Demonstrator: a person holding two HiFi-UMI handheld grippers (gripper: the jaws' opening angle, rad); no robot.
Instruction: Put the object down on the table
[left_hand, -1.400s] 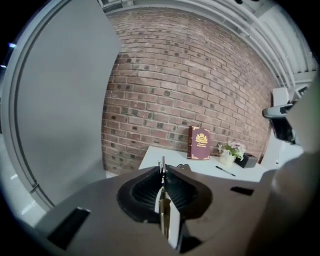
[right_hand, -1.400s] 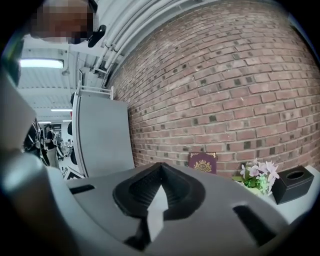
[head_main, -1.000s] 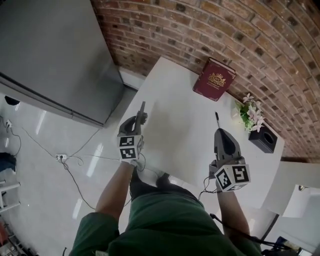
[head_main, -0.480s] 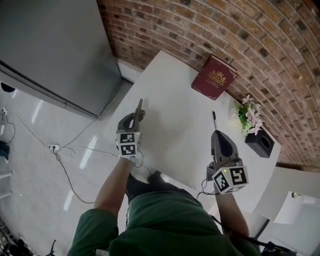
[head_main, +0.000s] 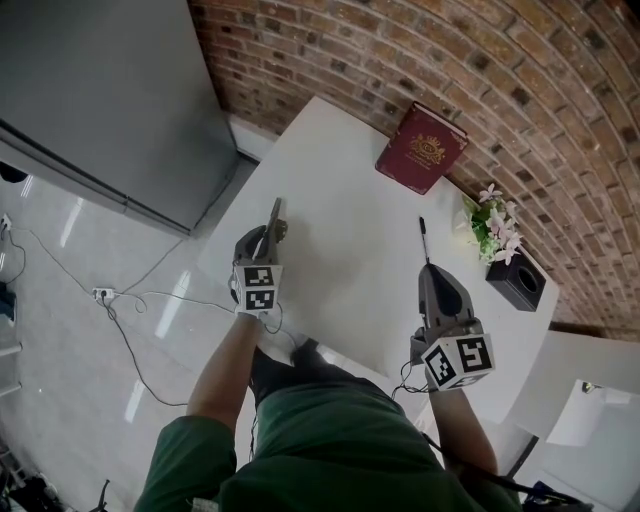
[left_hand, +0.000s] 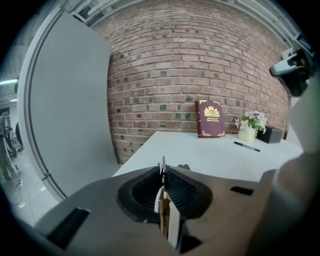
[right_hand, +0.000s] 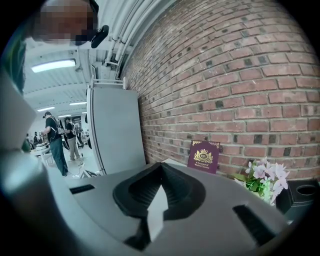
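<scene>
Both jaws are pressed shut on nothing: left gripper (head_main: 276, 210), right gripper (head_main: 427, 268). The pen (head_main: 423, 240) lies flat on the white table (head_main: 340, 270), just left of the flowers (head_main: 492, 222). Its long axis is in line with my right gripper, the nearer one. A brick wall (head_main: 500, 60) stands behind the flowers.

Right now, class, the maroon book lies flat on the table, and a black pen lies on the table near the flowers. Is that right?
Not quite. The maroon book does not lie flat: it stands upright against the brick wall, as the left gripper view shows. The black pen does lie on the table near the flowers.
</scene>
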